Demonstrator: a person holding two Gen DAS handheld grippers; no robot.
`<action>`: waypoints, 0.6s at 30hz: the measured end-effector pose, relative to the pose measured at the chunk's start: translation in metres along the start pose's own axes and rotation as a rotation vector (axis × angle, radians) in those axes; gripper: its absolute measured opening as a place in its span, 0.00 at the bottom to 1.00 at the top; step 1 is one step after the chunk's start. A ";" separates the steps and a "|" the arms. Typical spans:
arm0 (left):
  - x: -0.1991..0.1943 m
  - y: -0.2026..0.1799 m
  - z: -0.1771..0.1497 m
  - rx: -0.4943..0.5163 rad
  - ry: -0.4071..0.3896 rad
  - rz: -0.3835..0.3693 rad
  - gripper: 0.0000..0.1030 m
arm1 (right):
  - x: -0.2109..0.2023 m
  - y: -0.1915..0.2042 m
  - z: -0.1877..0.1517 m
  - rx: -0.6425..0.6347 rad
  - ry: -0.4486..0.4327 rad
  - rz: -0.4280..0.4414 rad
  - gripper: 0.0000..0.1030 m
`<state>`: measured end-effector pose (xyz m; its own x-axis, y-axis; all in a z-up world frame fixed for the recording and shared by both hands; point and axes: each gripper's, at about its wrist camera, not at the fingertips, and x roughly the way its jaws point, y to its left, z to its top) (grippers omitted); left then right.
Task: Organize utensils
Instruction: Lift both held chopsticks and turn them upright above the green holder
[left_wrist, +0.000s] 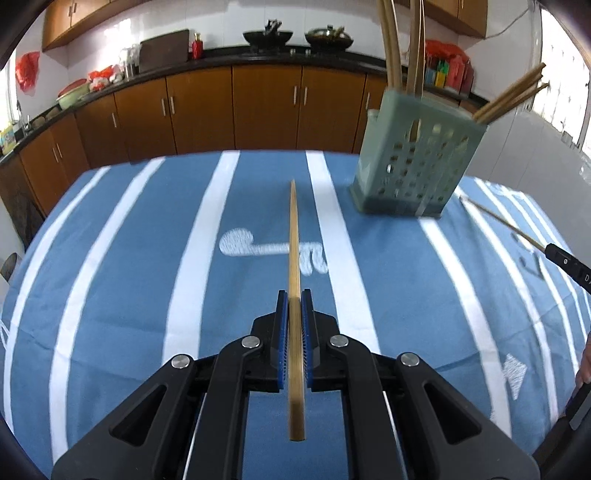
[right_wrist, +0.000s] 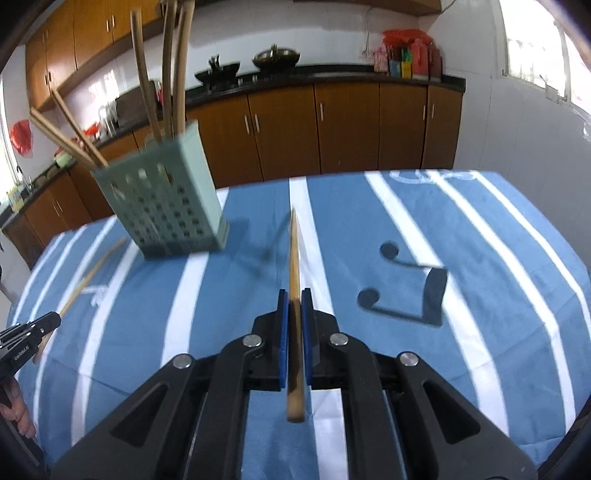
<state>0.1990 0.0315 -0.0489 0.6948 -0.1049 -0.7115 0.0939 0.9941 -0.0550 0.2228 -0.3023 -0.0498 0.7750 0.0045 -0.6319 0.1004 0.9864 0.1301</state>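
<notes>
Chopsticks everywhere: left gripper (left_wrist: 294, 295) clamps one chopstick (left_wrist: 294, 258), right gripper (right_wrist: 294, 295) pinches another chopstick (right_wrist: 294, 254), green holder (left_wrist: 413, 162) at 1 o'clock on the striped cloth (left_wrist: 129, 258).

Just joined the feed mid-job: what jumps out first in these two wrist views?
Each gripper is clamped on one chopstick: the left gripper holds the left chopstick, the right gripper the right chopstick, both pointing forward over the striped blue tablecloth. Beyond them stands the green perforated holder, already bristling with wooden utensils.
</notes>
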 end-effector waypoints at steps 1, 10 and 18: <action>-0.004 0.001 0.002 -0.004 -0.011 -0.003 0.07 | -0.004 0.000 0.002 0.003 -0.011 0.001 0.08; -0.048 0.011 0.032 -0.059 -0.159 -0.030 0.07 | -0.039 -0.001 0.027 0.021 -0.137 0.027 0.08; -0.067 0.010 0.048 -0.066 -0.226 -0.034 0.07 | -0.062 0.003 0.043 0.009 -0.212 0.048 0.08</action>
<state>0.1875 0.0467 0.0321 0.8348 -0.1346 -0.5338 0.0780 0.9888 -0.1273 0.2020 -0.3063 0.0223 0.8928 0.0159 -0.4501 0.0649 0.9844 0.1635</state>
